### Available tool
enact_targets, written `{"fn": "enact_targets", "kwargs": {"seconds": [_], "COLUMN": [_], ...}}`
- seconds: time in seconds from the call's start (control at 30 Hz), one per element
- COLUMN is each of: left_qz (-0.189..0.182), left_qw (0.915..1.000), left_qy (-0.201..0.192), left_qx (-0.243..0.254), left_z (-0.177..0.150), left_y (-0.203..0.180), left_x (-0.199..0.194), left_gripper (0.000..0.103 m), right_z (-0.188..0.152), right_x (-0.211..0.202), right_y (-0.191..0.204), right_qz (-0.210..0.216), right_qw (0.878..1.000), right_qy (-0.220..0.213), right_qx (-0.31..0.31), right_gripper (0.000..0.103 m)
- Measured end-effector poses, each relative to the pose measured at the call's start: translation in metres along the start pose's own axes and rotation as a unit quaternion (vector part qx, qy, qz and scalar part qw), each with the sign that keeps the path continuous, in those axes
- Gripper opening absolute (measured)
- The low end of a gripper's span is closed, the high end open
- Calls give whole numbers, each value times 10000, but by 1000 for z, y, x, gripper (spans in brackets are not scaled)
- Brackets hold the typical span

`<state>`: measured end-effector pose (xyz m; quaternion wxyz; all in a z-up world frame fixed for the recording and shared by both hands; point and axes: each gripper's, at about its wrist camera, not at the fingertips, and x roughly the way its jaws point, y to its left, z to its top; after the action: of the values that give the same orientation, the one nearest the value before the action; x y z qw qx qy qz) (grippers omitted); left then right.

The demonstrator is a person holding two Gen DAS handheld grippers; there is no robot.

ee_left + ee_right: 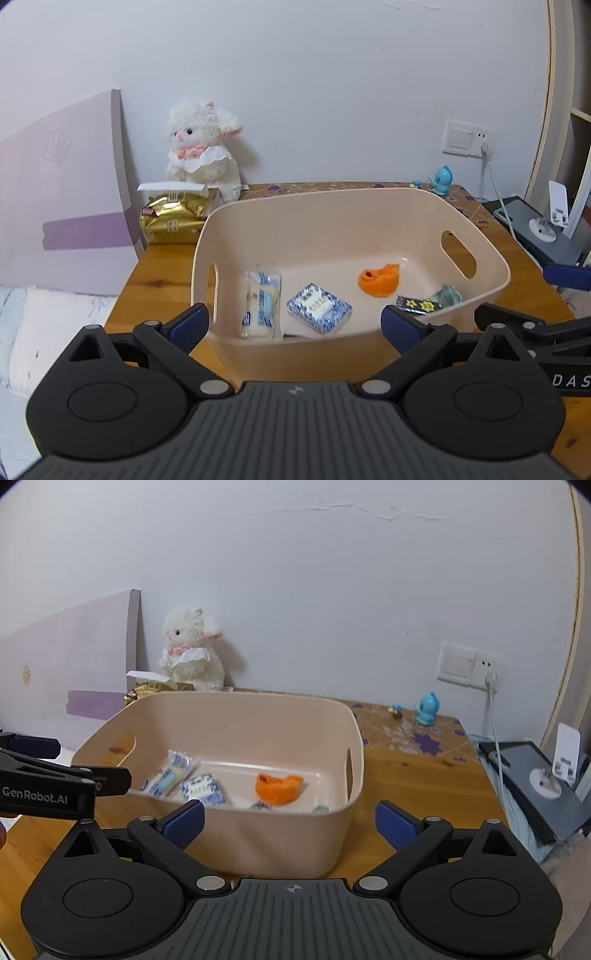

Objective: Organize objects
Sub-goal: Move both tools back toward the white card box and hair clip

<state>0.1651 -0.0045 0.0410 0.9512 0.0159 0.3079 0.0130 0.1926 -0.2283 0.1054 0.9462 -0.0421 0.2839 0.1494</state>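
A beige plastic basket (pixel 332 206) with handle cut-outs stands on the wooden table (pixel 162 266). Inside it lie a clear white-and-blue packet (pixel 262 302), a blue-patterned packet (pixel 319 308), an orange soft item (pixel 380 282), a dark star-print packet (pixel 419 304) and a greenish piece (pixel 448 295). My left gripper (pixel 295 325) is open in front of the basket's near wall, nothing between its pads. My right gripper (pixel 290 823) is also open and empty, facing the same basket (pixel 240 698) from its near right corner. The orange item (pixel 277 788) and the blue-patterned packet (pixel 203 790) show there too.
A white plush lamb (pixel 203 147), a gold snack bag (pixel 173 219) and a tall pink-purple box (pixel 66 206) stand behind and left of the basket. A small blue toy (pixel 441 181) sits at the back right. A cable hangs from the wall socket (pixel 467 138) to a grey device (pixel 546 236).
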Motion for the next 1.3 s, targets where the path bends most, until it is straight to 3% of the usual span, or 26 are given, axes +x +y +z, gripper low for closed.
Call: {"fn": "enact_targets", "kwargs": {"seconds": [0.53, 0.87, 1.3], "left_qz": [159, 152, -20], "left_qw": [9977, 9942, 9930], "left_qy": [633, 1038, 1121], "left_qx": [-187, -251, -379], "left_z": [-60, -73, -70], "left_y": [4, 1, 3], "left_x": [33, 71, 80], "left_gripper": [100, 100, 100], "right_z": [-57, -69, -78], "right_x": [42, 77, 89], "right_y": [-6, 12, 6], "right_qz": [-76, 2, -226], "right_qw": [9952, 9916, 9895], "right_qy": [962, 1283, 1425], "right_qx": [188, 166, 132], "right_gripper": [102, 102, 102]}}
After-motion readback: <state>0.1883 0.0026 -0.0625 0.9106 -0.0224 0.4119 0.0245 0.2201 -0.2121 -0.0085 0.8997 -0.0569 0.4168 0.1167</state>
